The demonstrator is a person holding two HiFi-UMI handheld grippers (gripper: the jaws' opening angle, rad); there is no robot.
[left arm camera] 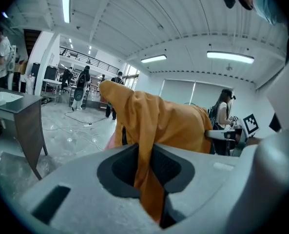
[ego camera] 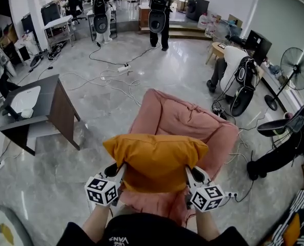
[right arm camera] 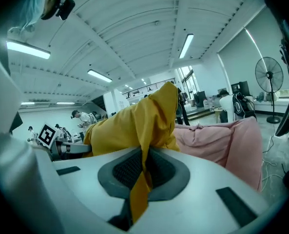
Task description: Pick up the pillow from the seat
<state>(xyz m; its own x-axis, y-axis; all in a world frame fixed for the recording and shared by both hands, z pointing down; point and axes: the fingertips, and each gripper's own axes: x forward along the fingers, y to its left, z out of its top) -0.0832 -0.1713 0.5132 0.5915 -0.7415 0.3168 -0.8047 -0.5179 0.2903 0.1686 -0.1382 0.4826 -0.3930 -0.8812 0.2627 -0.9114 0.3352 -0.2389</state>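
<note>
An orange pillow [ego camera: 156, 160] hangs in the air just above the pink cushioned seat [ego camera: 182, 118], held at both lower corners. My left gripper [ego camera: 122, 169] is shut on the pillow's left corner; in the left gripper view a fold of the orange cloth [left arm camera: 159, 121] is pinched between the dark pads of the left gripper [left arm camera: 145, 167]. My right gripper [ego camera: 188, 172] is shut on the right corner. In the right gripper view the pillow [right arm camera: 134, 126] runs down between the pads of the right gripper [right arm camera: 143, 172], and the pink seat [right arm camera: 222, 140] lies beyond to the right.
A dark table [ego camera: 44, 101] stands left of the seat. Cables [ego camera: 116, 81] trail over the glossy floor behind it. A standing fan [ego camera: 295, 68] and a black frame [ego camera: 280, 147] are at the right. People [ego camera: 159, 9] stand far back; one bends over [ego camera: 234, 65].
</note>
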